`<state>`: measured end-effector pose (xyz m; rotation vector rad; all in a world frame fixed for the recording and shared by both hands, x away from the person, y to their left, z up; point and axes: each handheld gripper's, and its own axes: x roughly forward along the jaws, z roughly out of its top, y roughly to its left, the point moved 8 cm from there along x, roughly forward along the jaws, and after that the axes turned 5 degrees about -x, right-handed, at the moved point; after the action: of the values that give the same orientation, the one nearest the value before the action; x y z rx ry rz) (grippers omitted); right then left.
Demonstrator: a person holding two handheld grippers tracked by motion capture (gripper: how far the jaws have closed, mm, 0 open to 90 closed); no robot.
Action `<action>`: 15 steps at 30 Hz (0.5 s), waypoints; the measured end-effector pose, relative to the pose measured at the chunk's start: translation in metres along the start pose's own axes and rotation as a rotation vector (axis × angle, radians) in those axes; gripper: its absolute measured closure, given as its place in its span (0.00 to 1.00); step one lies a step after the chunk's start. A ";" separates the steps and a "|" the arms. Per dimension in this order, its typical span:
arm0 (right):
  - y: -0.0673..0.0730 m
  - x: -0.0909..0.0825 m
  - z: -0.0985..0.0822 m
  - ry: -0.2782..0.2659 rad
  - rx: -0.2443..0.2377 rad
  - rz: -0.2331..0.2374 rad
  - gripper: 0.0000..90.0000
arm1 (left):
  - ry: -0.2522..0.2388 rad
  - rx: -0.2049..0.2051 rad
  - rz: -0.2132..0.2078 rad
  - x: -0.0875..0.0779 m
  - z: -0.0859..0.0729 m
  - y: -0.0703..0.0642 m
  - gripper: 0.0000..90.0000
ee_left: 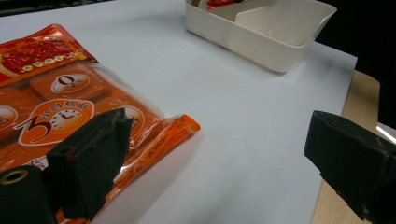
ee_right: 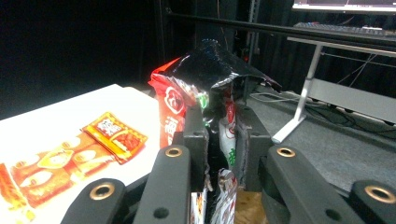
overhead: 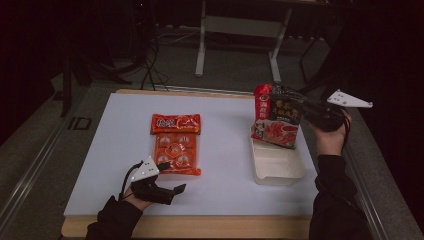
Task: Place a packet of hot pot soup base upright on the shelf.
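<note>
- Right gripper is clamped on the top edge of the dark sauce packet; in the right gripper view the crumpled foil sticks up between the two jaws, which stand narrow and pinch it tight.
- The packet hangs upright over the far end of the white tray; its lower edge looks to be at or just inside the rim, though whether it touches the bottom I cannot tell.
- The step in hand, as I read it, is packing: lowering this packet into the tray.
- Left gripper waits near the front edge of the white board, jaws spread wide and holding nothing; the orange snack pack lies flat just beside it, one jaw over the pack's near corner in the left gripper view.
- Next move, by my judgement: ease the packet down until it rests in the tray, tilt it to lie flat or lean on the wall, then release; let go too high and it may tip out over the rim.
- After that the orange pack looks the likely pick; it lies flat, so a jaw must slide under an edge.
</note>
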<state>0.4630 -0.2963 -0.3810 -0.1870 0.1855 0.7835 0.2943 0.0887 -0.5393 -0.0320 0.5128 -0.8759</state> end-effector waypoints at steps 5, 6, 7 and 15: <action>-0.002 0.008 -0.009 0.014 0.001 0.015 0.86 | -0.009 -0.003 -0.002 0.000 0.001 0.001 0.07; -0.002 0.008 -0.009 0.014 0.001 0.015 0.86 | -0.010 -0.005 -0.004 0.001 0.000 0.001 0.07; -0.003 0.009 -0.011 0.020 -0.004 0.011 0.86 | -0.007 -0.007 -0.004 0.001 0.000 0.001 0.07; -0.009 0.004 -0.016 0.018 0.006 -0.024 0.86 | -0.006 -0.020 -0.009 0.002 -0.002 0.002 0.07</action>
<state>0.4704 -0.3040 -0.3965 -0.1904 0.2023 0.7571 0.2957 0.0887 -0.5423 -0.0553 0.5162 -0.8797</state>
